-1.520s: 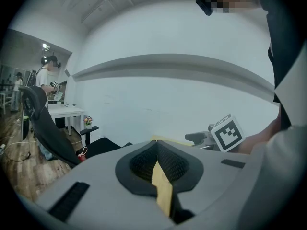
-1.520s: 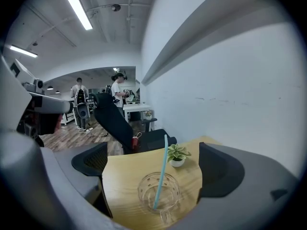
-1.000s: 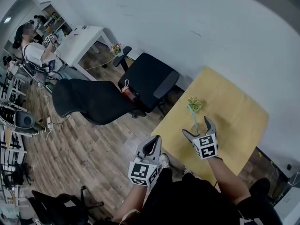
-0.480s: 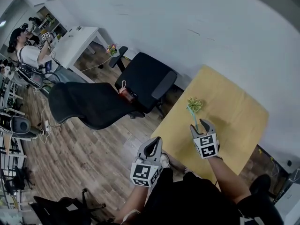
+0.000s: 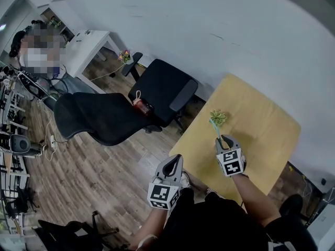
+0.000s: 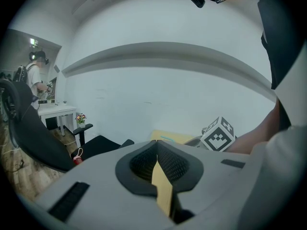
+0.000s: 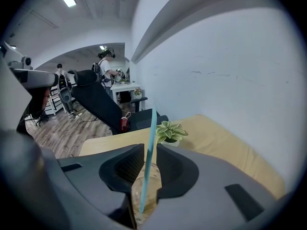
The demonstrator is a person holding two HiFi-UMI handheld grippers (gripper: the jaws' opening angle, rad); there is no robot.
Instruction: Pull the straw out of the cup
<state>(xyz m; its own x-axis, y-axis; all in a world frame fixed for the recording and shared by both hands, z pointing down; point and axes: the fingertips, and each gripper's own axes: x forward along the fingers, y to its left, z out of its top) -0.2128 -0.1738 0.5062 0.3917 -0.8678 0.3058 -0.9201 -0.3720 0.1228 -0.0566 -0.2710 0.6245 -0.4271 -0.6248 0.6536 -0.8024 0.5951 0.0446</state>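
- Teal straw (image 7: 152,128) in clear cup (image 7: 139,183), far right; right gripper (image 7: 149,146) jaws just closing, pinching it.
- Left gripper (image 6: 157,143) near left, jaws clenched, empty.

The cup (image 7: 152,179) stands on the counter (image 5: 261,135), toward its near left side, with the straw (image 7: 150,133) in it. A potted plant (image 5: 218,116) sits just behind the cup. The counter is set against the wall (image 5: 209,25). On the floor (image 5: 104,166) left of the counter stands an office chair (image 5: 167,85), with a reclined chair (image 5: 97,116) further left. Beyond them a desk (image 5: 91,43) stands by the wall, with a person (image 5: 34,51) at its left.
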